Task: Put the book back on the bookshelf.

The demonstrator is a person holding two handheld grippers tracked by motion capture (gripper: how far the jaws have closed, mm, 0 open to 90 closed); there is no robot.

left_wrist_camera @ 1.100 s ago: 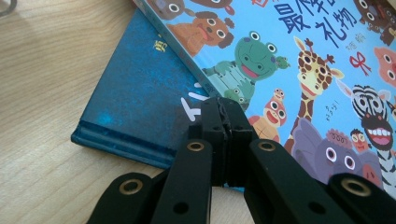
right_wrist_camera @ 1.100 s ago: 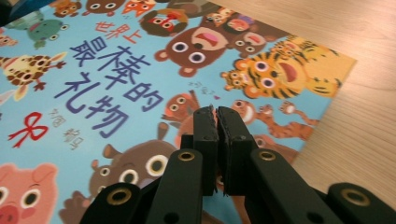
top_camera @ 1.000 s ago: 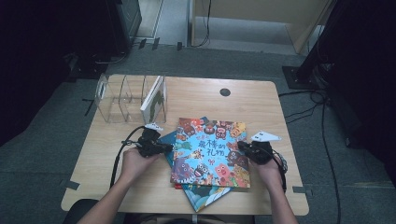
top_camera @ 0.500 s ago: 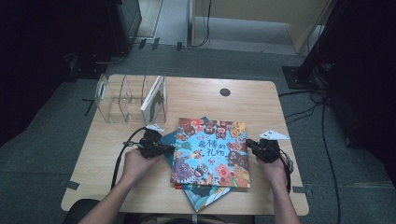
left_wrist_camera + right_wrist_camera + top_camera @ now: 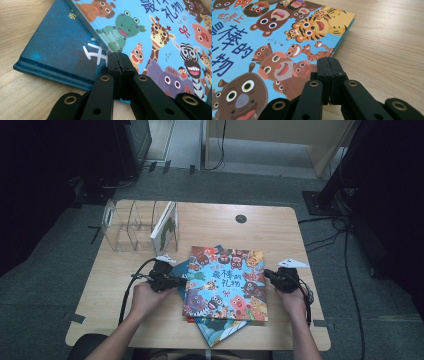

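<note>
**Both tools closed at the edges of the animal picture book**

High view: a light wooden bench (image 5: pixel 210 227) carries a stack of books near its front middle. On top lies the bright blue picture book with cartoon animals on its cover (image 5: pixel 227 282); under it a dark blue hardcover book (image 5: pixel 216 329) sticks out at 6 o'clock and at 9 o'clock. The left tool (image 5: pixel 175 281) sits at the top book's 9 o'clock edge, the right tool (image 5: pixel 269 276) at its 3 o'clock edge, each held in a hand. At about 10 o'clock from the stack stands a clear plastic divided rack (image 5: pixel 131 227) with a thin white book (image 5: pixel 165 227) upright in its right-hand slot.

Left gripper view: the left tool (image 5: pixel 119 57) has its jaws pressed together with nothing between them, the tips at the animal book's (image 5: pixel 160 32) edge where it overlaps the dark blue hardcover (image 5: pixel 57 50). Whether the tips touch the cover I cannot tell.

Right gripper view: the right tool (image 5: pixel 329 62) has just finished closing; its jaws meet with nothing between them, tips just at the animal book's (image 5: pixel 262 45) edge, bare bench (image 5: pixel 387 45) at 3 o'clock.
</note>
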